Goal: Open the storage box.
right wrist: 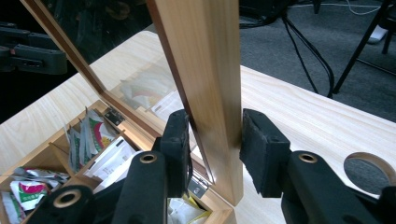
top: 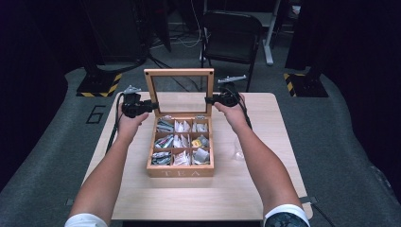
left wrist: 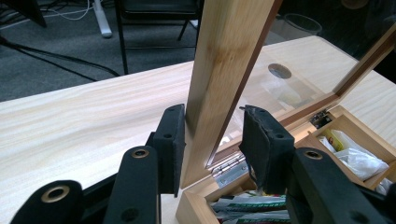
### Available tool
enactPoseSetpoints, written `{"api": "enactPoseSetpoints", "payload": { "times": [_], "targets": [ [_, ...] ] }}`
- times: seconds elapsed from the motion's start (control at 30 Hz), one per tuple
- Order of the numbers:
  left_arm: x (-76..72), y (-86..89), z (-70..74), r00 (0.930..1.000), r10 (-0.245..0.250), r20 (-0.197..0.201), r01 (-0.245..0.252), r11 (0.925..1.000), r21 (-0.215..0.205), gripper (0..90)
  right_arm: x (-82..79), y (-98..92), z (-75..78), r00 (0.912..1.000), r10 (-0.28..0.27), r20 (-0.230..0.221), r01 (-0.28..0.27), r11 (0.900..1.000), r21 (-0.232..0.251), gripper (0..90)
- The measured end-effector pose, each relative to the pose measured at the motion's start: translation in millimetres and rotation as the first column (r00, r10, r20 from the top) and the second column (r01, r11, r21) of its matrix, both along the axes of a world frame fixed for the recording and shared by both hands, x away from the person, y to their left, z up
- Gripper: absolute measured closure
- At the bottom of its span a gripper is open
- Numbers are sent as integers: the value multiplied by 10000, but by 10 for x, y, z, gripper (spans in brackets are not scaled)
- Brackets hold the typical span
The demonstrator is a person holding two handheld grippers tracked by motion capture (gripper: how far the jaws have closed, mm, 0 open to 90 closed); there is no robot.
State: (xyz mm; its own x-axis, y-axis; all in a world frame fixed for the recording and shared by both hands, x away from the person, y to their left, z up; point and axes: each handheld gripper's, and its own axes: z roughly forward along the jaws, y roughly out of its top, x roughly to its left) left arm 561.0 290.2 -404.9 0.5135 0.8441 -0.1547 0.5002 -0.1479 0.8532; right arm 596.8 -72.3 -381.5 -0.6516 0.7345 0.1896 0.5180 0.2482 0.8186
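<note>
A wooden tea box [top: 179, 172] stands mid-table with several compartments of tea bags [top: 178, 142]. Its glass-paned lid [top: 178, 72] is raised upright. My left gripper [top: 153, 105] is at the lid's left rail [left wrist: 219, 56], low down near the hinge [left wrist: 229, 168], with one jaw on each face of the rail, shut on it. My right gripper [top: 208, 100] clamps the right rail [right wrist: 210, 70] the same way, and its pads [right wrist: 261, 144] press on both faces. Seen close, the lid sits between the jaws of the left gripper [left wrist: 215, 112] and of the right gripper [right wrist: 217, 116].
A clear plastic cup [top: 238, 149] stands on the table [top: 265, 189] right of the box, under my right forearm; its rim [right wrist: 369, 170] appears beside the right jaw. A dark folding chair [top: 231, 33] stands behind the table. Cables lie on the floor beyond.
</note>
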Motion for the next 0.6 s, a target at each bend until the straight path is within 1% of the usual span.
{"api": "enactPoseSetpoints", "payload": {
  "times": [0.03,0.07,0.1,0.13,0.17,0.2,0.27,0.33,0.4,0.43,0.5,0.53,0.57,0.6],
  "targets": [
    [6,3,-8,10000,27,-20,-27,10000,-8,596,0,0,0,10000,0,0,0,10000,0,625],
    [15,4,-21,9998,125,-170,-128,9997,-186,594,5,11,-2,9999,-50,94,50,10000,-60,627],
    [15,4,-21,9998,125,-170,-128,9997,-186,594,5,11,-2,9999,-50,94,50,10000,-60,627],
    [13,4,-21,9995,157,-277,-165,9995,-285,594,6,14,-3,9999,-96,119,97,9999,-75,628],
    [14,3,-22,9995,192,-270,-201,9992,-332,591,6,20,-4,9998,-120,135,121,9999,-118,630],
    [10,-4,-20,9995,201,-226,-207,9994,-281,582,4,32,-8,9996,-232,139,235,9996,-165,630],
    [12,0,-19,9997,145,-195,-149,9997,-210,574,8,40,-17,9996,-276,93,277,9994,-190,629],
    [4,-5,-17,9995,193,-244,-202,9992,-337,570,13,38,-22,9996,-274,104,276,9994,-191,625],
    [2,0,-13,9996,167,-232,-174,9994,-308,566,25,32,-32,9994,-333,46,333,9994,-14,611],
    [2,2,-12,9997,254,-67,-255,9995,-186,565,27,33,-35,9993,-374,8,374,9993,33,607],
    [-1,6,-9,9996,290,-68,-291,9995,-143,562,30,35,-38,9992,-404,6,404,9992,32,601],
    [-6,6,-10,9993,344,-148,-347,9992,-220,561,32,40,-42,9989,-460,-8,460,9989,-10,596],
    [-4,12,-11,9993,326,-176,-330,9992,-225,558,35,45,-48,9988,-493,6,493,9987,-87,587],
    [2,19,-12,9995,279,-156,-282,9995,-174,555,42,48,-59,9987,-499,-82,497,9985,-236,584]
  ]
}}
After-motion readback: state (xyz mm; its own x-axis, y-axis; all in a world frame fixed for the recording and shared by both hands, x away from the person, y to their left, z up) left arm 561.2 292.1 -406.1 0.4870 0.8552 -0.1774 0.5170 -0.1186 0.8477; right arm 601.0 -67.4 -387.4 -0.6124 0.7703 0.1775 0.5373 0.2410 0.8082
